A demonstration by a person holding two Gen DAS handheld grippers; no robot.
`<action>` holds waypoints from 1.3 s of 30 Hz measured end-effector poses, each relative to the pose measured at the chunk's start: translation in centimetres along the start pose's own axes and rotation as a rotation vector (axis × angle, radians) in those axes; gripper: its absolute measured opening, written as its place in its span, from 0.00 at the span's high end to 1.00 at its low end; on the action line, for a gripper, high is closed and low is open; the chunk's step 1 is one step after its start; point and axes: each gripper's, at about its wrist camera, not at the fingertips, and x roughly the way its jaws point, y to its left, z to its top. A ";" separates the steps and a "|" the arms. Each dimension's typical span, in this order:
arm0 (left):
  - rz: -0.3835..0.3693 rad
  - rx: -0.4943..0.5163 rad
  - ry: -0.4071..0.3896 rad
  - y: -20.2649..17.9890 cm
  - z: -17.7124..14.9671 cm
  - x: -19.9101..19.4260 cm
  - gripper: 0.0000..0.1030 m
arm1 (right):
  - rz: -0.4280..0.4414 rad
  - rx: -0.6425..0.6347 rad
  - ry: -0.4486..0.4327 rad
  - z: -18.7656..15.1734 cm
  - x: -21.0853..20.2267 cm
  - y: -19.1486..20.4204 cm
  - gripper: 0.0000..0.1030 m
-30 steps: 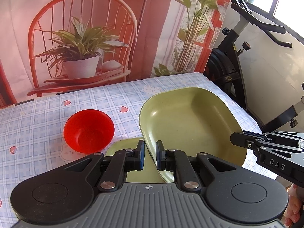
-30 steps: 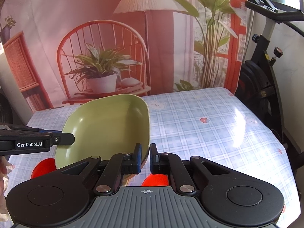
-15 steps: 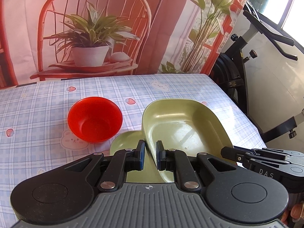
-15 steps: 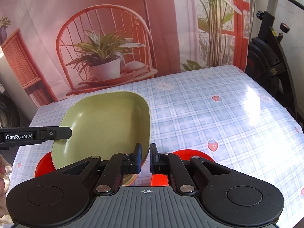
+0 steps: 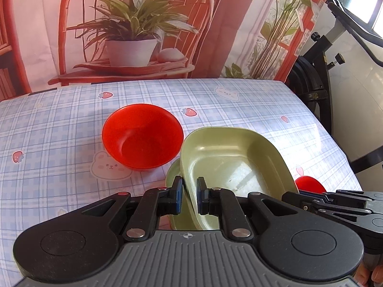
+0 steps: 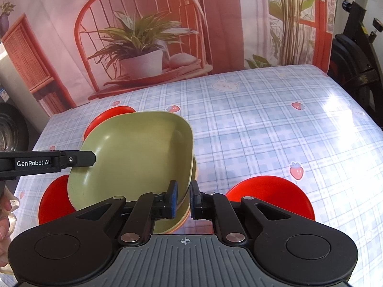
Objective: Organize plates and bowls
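Both grippers were clamped on the green dish (image 5: 234,165): the left gripper (image 5: 189,196) on its near rim, the right gripper (image 6: 183,199) on the opposite rim. It hung tilted just above 1 green plate (image 5: 173,177) (stacked beneath). Uneven release risked it sliding against the red bowl (image 5: 142,136) ahead-left of the left gripper on the surface (image 5: 47,124).

The only readable text was "GenRobot.AI", printed in white on the black left gripper (image 6: 93,159) finger.
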 end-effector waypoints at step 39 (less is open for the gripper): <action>0.047 0.003 0.012 1.2 -1.2 1.5 0.87 | 0.000 -0.069 0.025 -1.9 1.7 0.5 0.92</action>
